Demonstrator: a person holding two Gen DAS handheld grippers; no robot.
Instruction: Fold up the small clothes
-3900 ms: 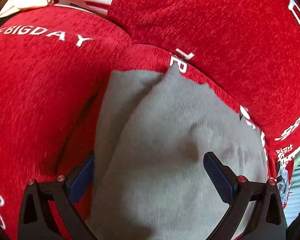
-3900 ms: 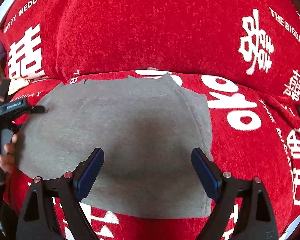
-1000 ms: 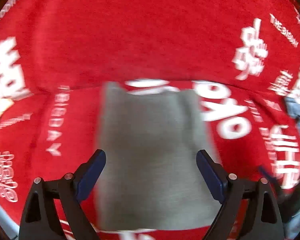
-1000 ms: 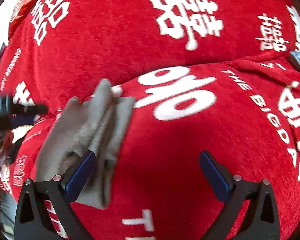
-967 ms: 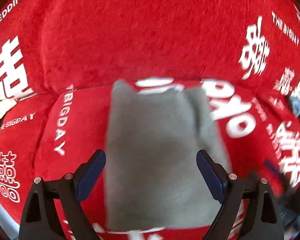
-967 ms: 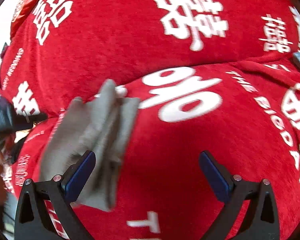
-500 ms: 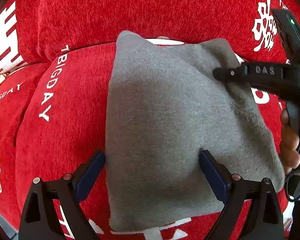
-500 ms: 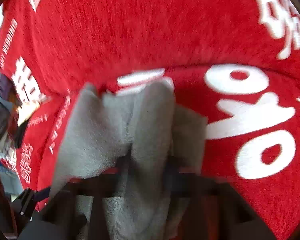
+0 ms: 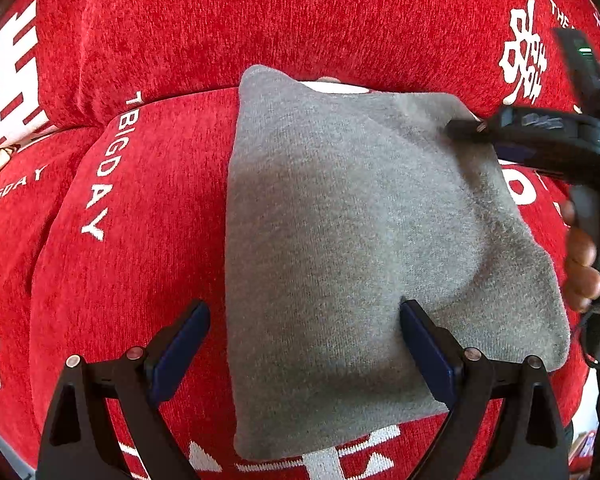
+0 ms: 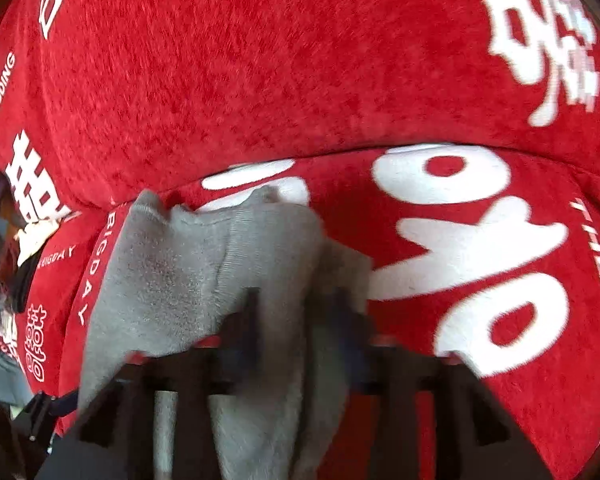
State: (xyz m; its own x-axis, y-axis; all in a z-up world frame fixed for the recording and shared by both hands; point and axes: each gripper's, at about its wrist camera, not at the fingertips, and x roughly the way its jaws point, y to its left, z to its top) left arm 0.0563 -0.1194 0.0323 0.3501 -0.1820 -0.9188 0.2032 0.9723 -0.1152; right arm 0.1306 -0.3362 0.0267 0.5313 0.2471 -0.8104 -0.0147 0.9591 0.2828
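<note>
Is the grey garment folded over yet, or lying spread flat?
Partly folded: the grey garment shows a diagonal layer edge, and the right gripper has its far edge pinched and bunched. Left gripper hangs open.

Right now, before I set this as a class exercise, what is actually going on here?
A person with a handheld gripper in each hand is folding a small grey garment on a red cushion cover printed with white lettering. The right gripper is closed on a bunched fold at the garment's right edge, though that view is blurred. The left gripper is open over the near edge, gripping nothing. The garment lies partly folded, its left part flat on the cover.
</note>
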